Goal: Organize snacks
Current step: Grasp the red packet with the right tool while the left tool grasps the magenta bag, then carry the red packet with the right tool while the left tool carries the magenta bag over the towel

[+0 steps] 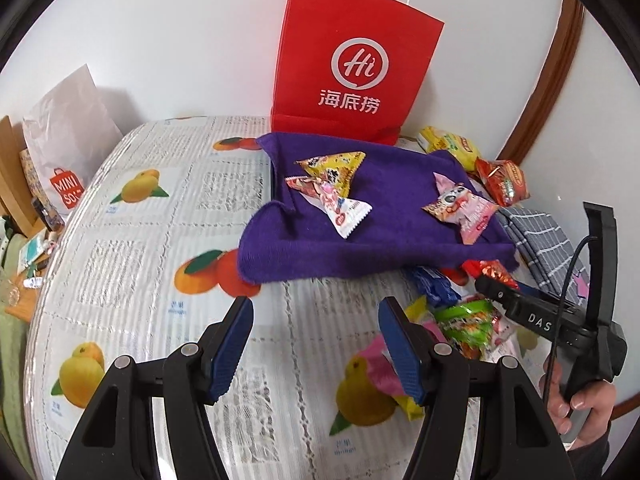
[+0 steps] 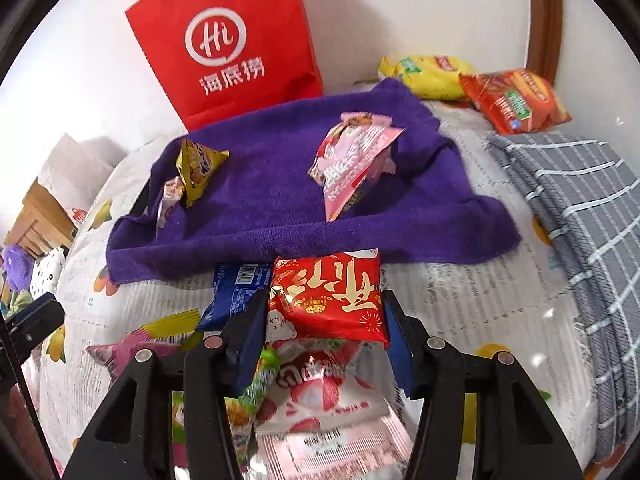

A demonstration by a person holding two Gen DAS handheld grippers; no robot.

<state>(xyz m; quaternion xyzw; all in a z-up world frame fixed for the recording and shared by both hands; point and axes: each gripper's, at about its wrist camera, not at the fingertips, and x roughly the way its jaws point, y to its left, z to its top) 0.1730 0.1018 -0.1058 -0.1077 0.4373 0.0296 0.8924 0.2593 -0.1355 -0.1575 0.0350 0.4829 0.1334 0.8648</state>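
Red snack packet [image 2: 326, 298]: you have it between the right gripper's [image 2: 324, 332] blue pads, on top of the heap of wrappers at the near edge of the purple towel [image 2: 248, 200]. It looks light, puffy and crinkly, with a glossy film that may slip.
Left gripper [image 1: 316, 344]: your jaws stand apart with nothing between them, over bare fruit-print tablecloth [image 1: 132, 248]; the pink wrapper [image 1: 382, 368] lies just past the right-hand pad.
Yellow triangular snack [image 2: 198, 170]: it sits on the left of the towel, touching a white-and-red wrapper; small and light, best taken by its body rather than a sealed corner.
Pink snack packet [image 2: 352, 164]: it lies near the towel's middle, tilted, soft and flat.
Right gripper: both pads appear to touch the red packet's side edges, so I read it as a closed grip. Hold across the filled middle, not the crimped seams, and squeeze gently, since the contents may crush.
Blue packet [image 2: 236, 292]: it lies just left of the red one, partly under the towel's hem.
Strawberry-print packet [image 2: 316, 396]: it lies beneath your jaws and could drag along.
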